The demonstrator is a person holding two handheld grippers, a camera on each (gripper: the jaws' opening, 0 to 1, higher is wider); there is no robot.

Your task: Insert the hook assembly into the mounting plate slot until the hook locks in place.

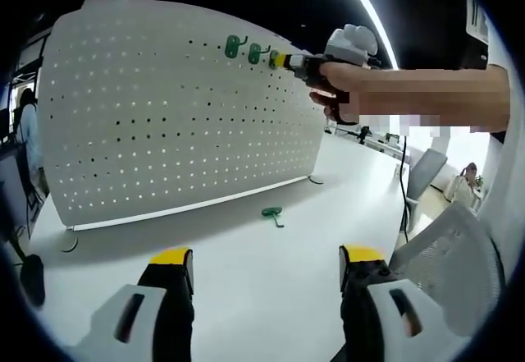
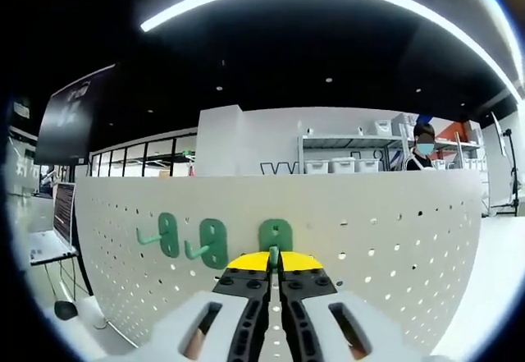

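A white pegboard (image 1: 164, 116) stands upright on the white table (image 1: 246, 296). Two green hooks (image 1: 233, 46) (image 1: 255, 52) hang near its top edge. Just right of them a hand presses my right gripper (image 1: 283, 60) against the board. In the right gripper view the same two hooks (image 2: 168, 235) (image 2: 213, 243) sit left of a third green hook (image 2: 276, 235). My right gripper (image 2: 274, 262) is shut on that hook's stem, with its plate against the pegboard (image 2: 394, 239). Another green hook (image 1: 272, 213) lies loose on the table before the board. My left gripper (image 1: 267, 259) hangs open above the table, holding nothing.
A white mesh office chair (image 1: 459, 255) stands off the table's right edge. Behind the board are shelves with white bins (image 2: 344, 165) and a person (image 2: 422, 153). A round board foot (image 1: 70, 243) rests at the table's left.
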